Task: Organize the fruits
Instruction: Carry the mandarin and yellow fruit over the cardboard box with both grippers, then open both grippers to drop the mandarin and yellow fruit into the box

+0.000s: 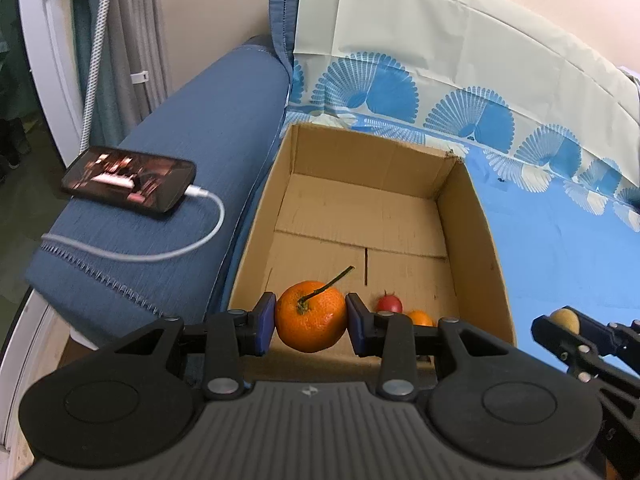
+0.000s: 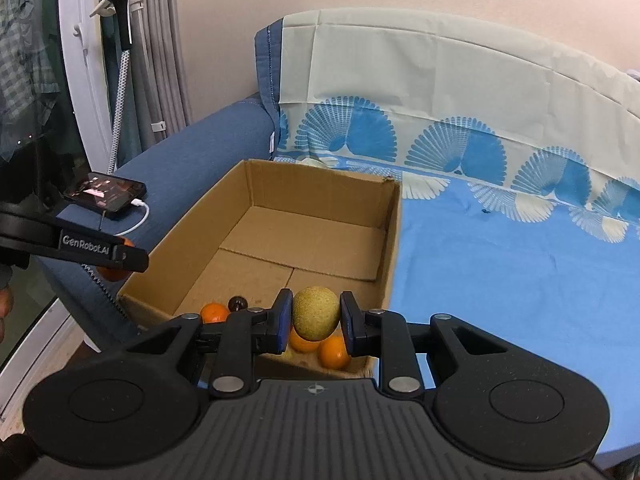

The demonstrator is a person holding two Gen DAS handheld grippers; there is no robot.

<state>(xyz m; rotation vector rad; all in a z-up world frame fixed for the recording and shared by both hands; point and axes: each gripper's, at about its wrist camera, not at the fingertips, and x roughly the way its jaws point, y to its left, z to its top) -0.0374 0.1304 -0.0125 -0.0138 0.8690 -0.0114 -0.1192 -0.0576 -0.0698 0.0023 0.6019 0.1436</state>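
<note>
Left gripper (image 1: 311, 322): blue pads clamped on a stemmed mandarin (image 1: 311, 315), held above the near edge of the cardboard box (image 1: 472, 232).
Right gripper (image 2: 313, 317): fingers clamped on a yellow-green, rough-skinned round fruit (image 2: 315, 312), held over the box's near right corner.
Box contents, near end: small red fruit (image 1: 389, 303), dark round fruit (image 2: 237, 303), several small oranges (image 2: 334, 351).
Box position: on a blue patterned sheet (image 2: 520, 264), beside the sofa armrest (image 1: 192, 152).
Armrest: phone (image 1: 129, 179) with white charging cable (image 1: 200, 236).
</note>
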